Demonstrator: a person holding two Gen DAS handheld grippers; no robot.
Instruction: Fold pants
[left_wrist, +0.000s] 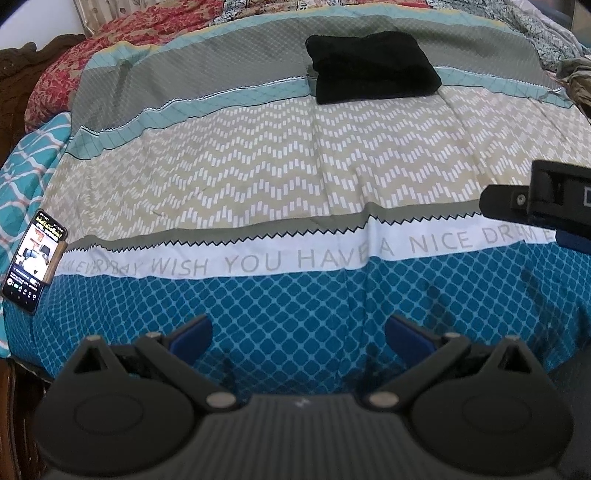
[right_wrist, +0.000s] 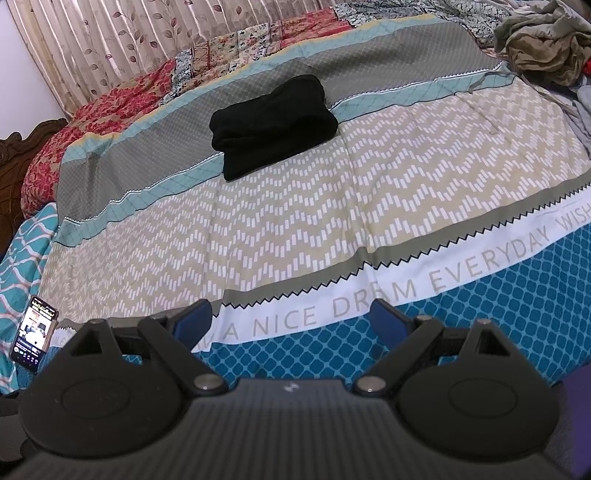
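Both claws spread and empty: left gripper (left_wrist: 299, 334), right gripper (right_wrist: 291, 321); folded black pants (right_wrist: 273, 125) at 12 o'clock on bedspread (right_wrist: 332, 206).

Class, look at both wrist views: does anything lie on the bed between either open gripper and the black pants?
Nothing visible does. Only bare bedspread lies between the left gripper, the right gripper and the black pants. The phone sits off at the left edge.

The folded pants (right_wrist: 272, 123) are set on the bedspread (right_wrist: 295, 221), toward the far middle. A phone (right_wrist: 34, 334) is parked way off at the near left edge, and a heap of clothes (right_wrist: 535, 40) is piled at the far right corner. Both grippers (left_wrist: 299, 336) (right_wrist: 291, 321) are held over the near edge, well apart from the pants.
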